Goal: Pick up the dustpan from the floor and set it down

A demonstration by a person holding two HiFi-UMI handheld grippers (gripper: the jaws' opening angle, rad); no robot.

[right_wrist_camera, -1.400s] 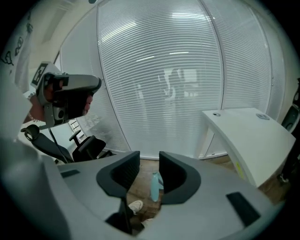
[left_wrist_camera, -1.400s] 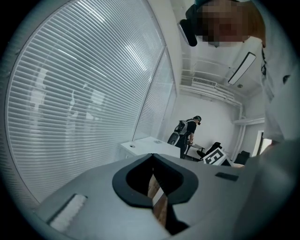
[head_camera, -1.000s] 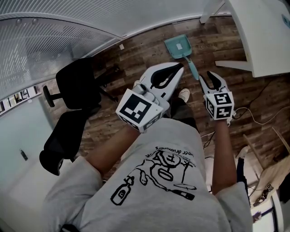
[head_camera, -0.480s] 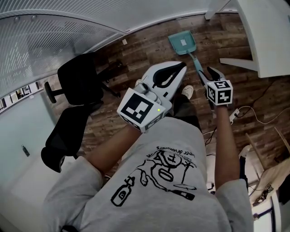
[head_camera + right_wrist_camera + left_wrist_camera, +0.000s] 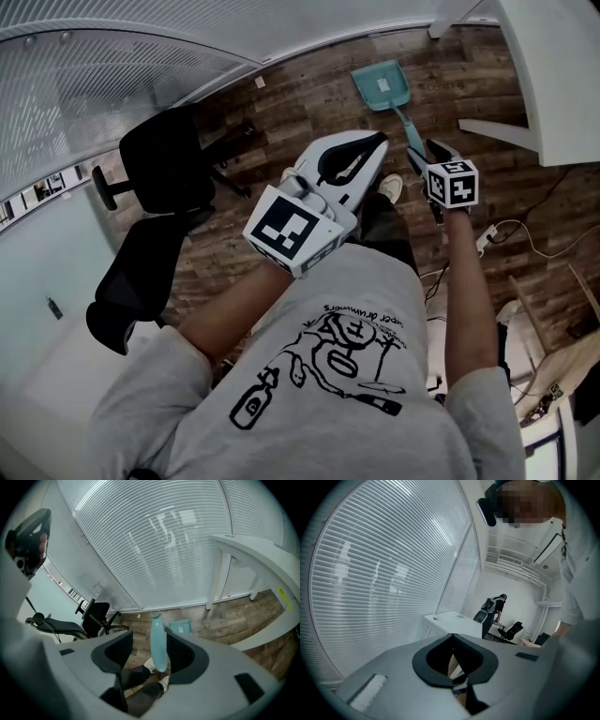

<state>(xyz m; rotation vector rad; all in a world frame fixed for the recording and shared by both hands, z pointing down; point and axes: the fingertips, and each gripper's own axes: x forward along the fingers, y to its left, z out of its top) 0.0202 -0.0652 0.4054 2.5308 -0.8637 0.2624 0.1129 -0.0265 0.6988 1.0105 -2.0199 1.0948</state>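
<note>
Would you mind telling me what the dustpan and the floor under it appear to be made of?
The dustpan: probably moulded plastic, smooth uniform teal with a soft sheen. The floor: wood or wood-look laminate, matt brown planks with streaky grain; I cannot tell which.

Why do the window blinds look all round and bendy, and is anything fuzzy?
Left gripper view: the wide lens bulges the blinds into a dome, corners go black, and a mosaic patch covers a face. Right gripper view: same bulge bends the white desk; the close dustpan handle looks slightly soft. Head view: sharp, evenly lit, milder curving.
</note>
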